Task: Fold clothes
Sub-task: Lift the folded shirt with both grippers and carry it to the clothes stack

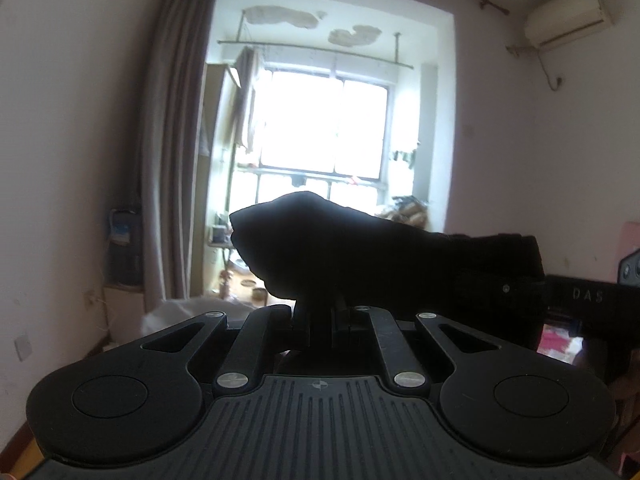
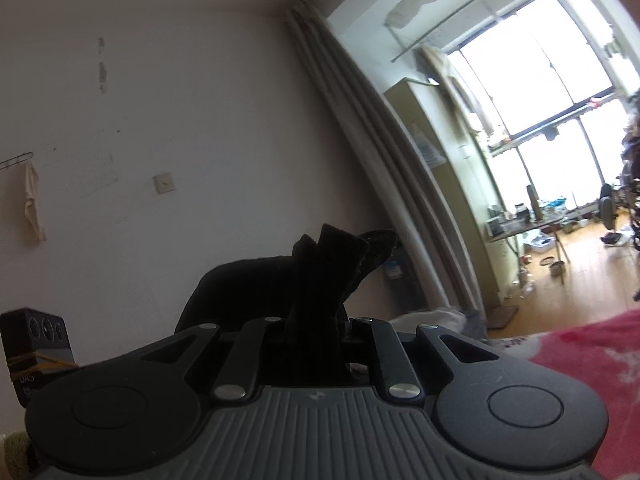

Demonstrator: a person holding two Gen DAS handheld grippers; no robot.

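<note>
The left tool (image 1: 320, 320) is clamped narrow on a black garment (image 1: 360, 256), which bunches just above its fingers and stretches off to its right. The right tool (image 2: 316, 320) likewise pinches a dark fold of the same garment (image 2: 320, 272), the cloth standing up between its fingers and trailing left.

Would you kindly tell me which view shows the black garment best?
The left wrist view: the black garment stretches across the frame, silhouetted against the window. The right wrist view shows only a bunched end above the claw.
</note>
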